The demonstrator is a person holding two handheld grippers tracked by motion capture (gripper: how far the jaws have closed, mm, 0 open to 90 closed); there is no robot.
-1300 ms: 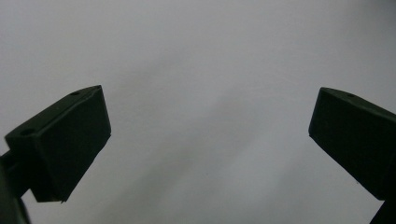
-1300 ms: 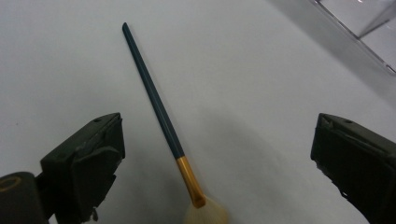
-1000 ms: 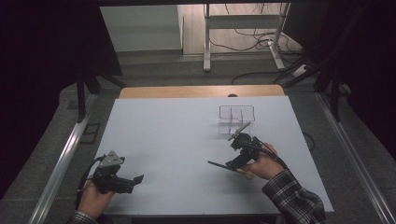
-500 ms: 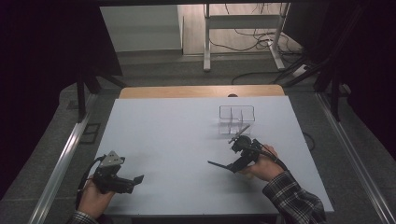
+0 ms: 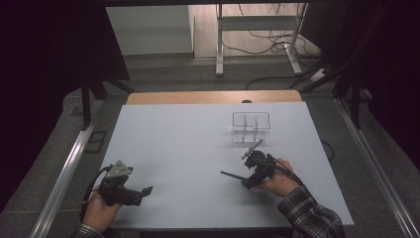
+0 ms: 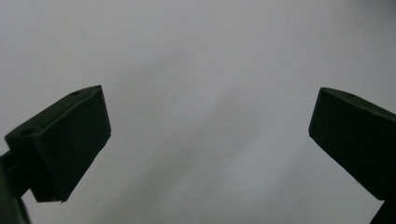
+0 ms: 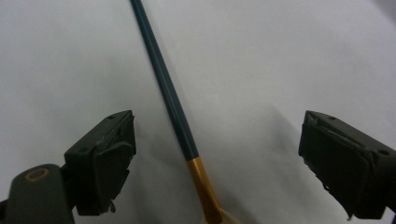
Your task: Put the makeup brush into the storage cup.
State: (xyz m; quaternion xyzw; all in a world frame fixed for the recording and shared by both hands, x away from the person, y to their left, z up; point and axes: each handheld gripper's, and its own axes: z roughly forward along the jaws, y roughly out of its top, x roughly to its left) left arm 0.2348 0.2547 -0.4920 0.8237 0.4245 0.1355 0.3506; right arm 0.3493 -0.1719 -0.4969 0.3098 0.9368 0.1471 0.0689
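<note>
A thin brush [image 7: 168, 88] with a dark teal handle and a gold ferrule [image 7: 203, 182] lies flat on the white table [image 5: 188, 144]. In the high view the brush [image 5: 230, 175] sticks out to the left from under my right gripper [image 5: 246, 181]. In the right gripper view the gripper [image 7: 217, 130] straddles the brush. Its jaws have just been closing a little, but both pads still stand well clear of the handle. My left gripper [image 5: 143, 191] rests at the near left, held by a hand. In its own view the left gripper [image 6: 210, 140] is open over bare table.
A clear plastic organiser [image 5: 251, 127] with several compartments stands at the back right of the table, just beyond my right hand. A wooden strip [image 5: 213, 96] runs along the table's far edge, with metal rails [image 5: 64, 173] down both sides.
My right hand and gripper have sunk slightly toward the table over the brush. The left hand and the organiser have not moved.
</note>
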